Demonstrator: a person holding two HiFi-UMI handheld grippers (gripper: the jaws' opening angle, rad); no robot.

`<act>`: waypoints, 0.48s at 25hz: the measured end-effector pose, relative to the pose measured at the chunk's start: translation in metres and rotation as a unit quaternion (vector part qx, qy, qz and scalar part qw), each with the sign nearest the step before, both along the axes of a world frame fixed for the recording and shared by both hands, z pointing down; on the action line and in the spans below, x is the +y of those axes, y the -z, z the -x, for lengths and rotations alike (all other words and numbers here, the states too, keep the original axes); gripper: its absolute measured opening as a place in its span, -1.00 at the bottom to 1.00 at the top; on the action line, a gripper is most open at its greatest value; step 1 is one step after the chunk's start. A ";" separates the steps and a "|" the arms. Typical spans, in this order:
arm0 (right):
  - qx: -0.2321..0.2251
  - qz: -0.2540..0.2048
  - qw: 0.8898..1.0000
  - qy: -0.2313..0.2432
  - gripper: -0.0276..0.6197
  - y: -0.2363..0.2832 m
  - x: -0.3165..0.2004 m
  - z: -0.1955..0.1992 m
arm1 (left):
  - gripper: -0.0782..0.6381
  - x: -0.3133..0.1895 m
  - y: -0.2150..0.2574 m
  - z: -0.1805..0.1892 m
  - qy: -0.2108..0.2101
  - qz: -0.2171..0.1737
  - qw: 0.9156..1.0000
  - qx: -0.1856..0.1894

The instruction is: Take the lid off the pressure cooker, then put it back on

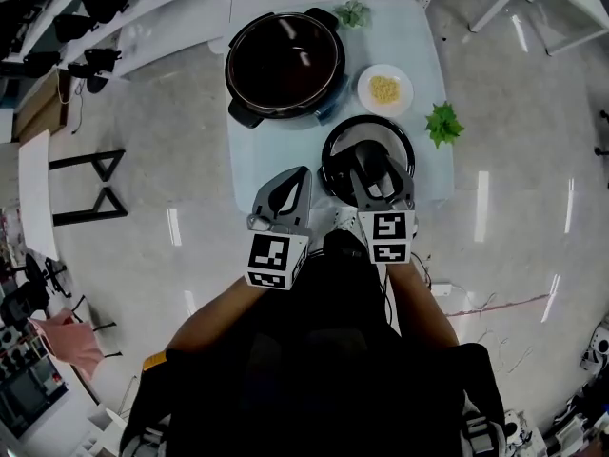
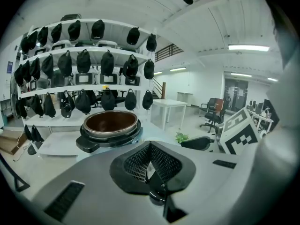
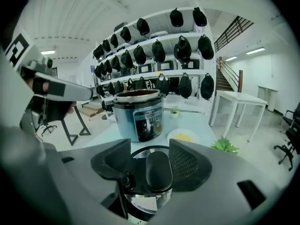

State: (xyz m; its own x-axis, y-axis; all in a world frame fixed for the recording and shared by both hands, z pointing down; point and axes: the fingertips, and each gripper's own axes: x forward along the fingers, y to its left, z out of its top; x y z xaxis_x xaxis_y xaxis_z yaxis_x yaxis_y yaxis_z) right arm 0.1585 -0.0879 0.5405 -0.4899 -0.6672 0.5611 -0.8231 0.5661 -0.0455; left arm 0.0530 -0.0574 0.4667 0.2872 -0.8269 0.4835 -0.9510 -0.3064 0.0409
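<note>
Straddling the lid handle [image 3: 158, 172], the right claw [image 3: 151, 159] stands parted.

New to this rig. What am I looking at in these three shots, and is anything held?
No robot: a person holds a two-jaw tool in each hand. The top-down shot comes from a head camera; the other two cameras ride on the tools. On the pale table stand the open pressure cooker, its lid, a plate of yellow food and two small plants. The left tool is shut, empty. The right tool is open, the lid's handle between its jaws, not gripped.
</note>
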 end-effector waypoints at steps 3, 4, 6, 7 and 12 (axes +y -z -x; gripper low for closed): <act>-0.007 -0.013 1.000 -0.016 -0.24 0.025 0.012 0.001 | -0.76 0.006 0.014 0.002 -0.009 -0.015 1.000 0.011; -0.008 -0.017 1.000 -0.023 -0.29 0.032 0.016 0.002 | -0.76 0.009 0.018 0.003 -0.012 -0.019 1.000 0.014; -0.009 -0.025 0.999 -0.037 -0.45 0.044 0.027 0.003 | -0.76 0.016 0.026 0.006 -0.019 -0.027 0.999 0.021; -0.009 -0.027 0.999 -0.045 -0.53 0.049 0.033 0.004 | -0.76 0.021 0.030 0.008 -0.022 -0.031 0.999 0.024; -0.004 -0.033 0.997 -0.072 -0.79 0.069 0.072 0.019 | -0.76 0.054 0.041 0.026 -0.035 -0.037 0.998 0.031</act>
